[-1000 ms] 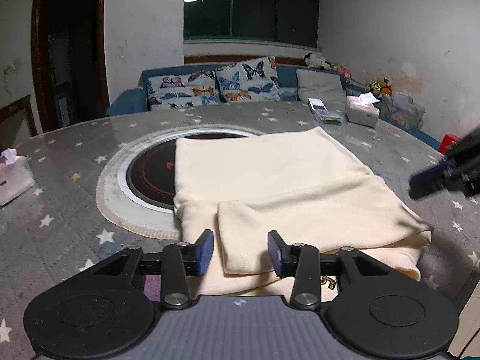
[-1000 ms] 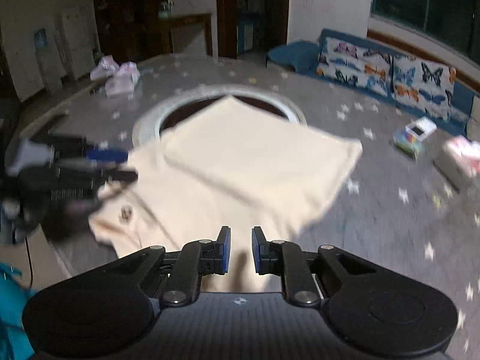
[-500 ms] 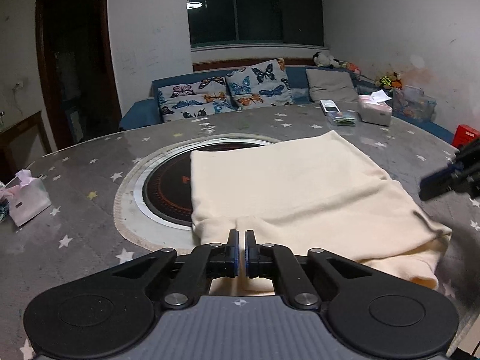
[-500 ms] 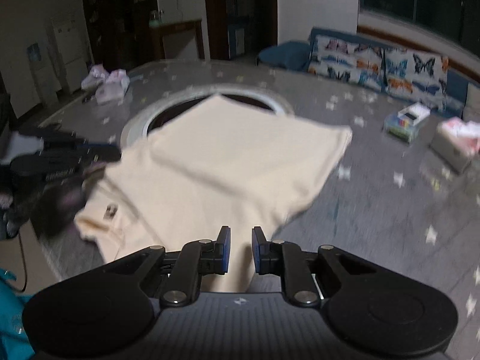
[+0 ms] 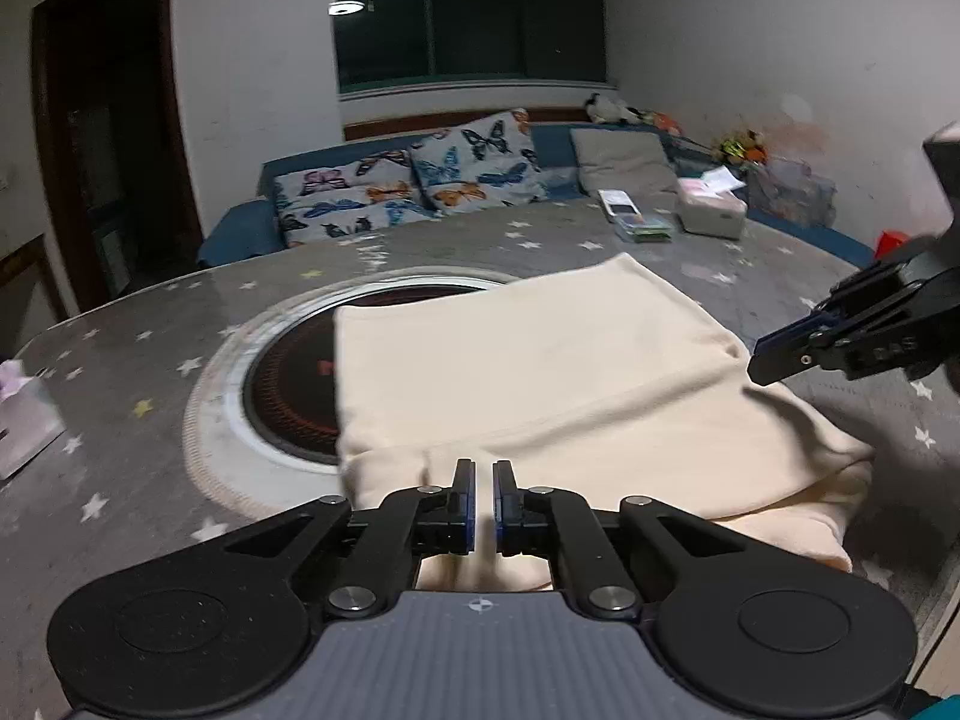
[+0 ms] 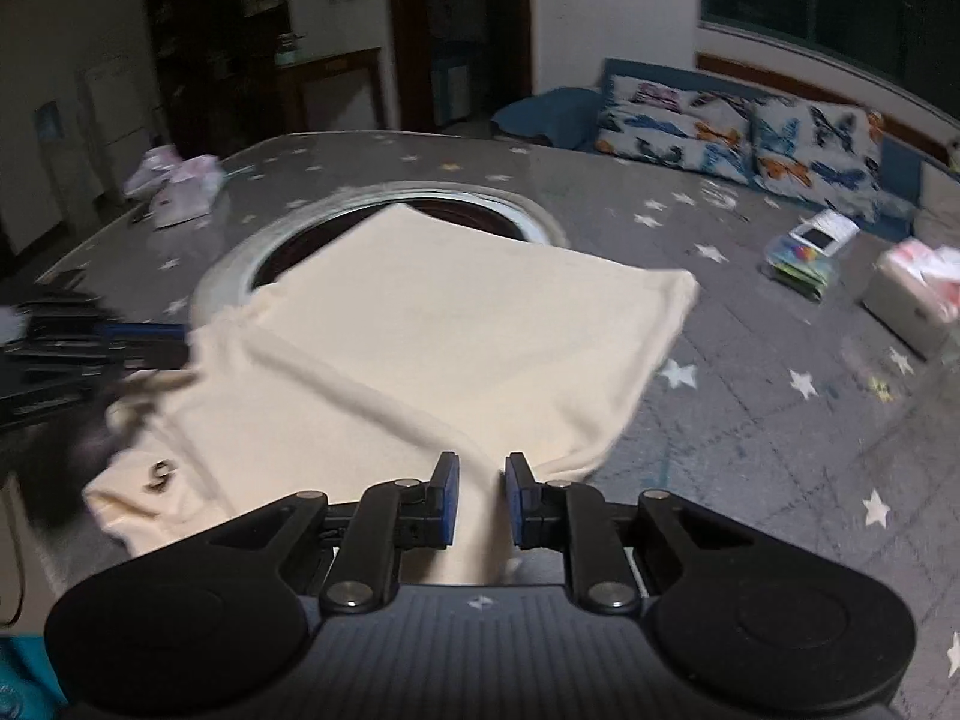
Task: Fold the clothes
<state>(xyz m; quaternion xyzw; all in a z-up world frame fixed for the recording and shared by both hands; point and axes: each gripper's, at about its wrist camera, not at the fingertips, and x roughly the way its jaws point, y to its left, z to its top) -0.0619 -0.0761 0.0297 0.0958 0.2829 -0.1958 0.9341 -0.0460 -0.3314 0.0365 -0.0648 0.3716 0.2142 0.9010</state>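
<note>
1. We see a cream garment (image 5: 540, 372) lying folded on the star-patterned bench (image 5: 120, 480), partly covering the round dark hotplate (image 5: 288, 384) set into its middle.
2. From the left wrist view the garment's long axis runs away from us and to the right, from the near bench edge toward the sofa (image 5: 390, 198); its far end is a flat rectangle, and the near end is bunched in thicker layers.
3. Our left gripper (image 5: 483, 507) has its jaws drawn almost together, with only a thin slit between them; cloth sits in and under that slit, so we take it to be pinching the near edge of the garment.
4. Our right gripper (image 6: 482, 501) stands a little wider, with a fold of cream cloth filling the gap between its blue pads; it appears to hold that fold.
5. In the right wrist view a small dark mark (image 6: 159, 474) shows on the garment's near left corner.
6. A tissue box (image 6: 912, 300) stands well apart on the bench.
</note>
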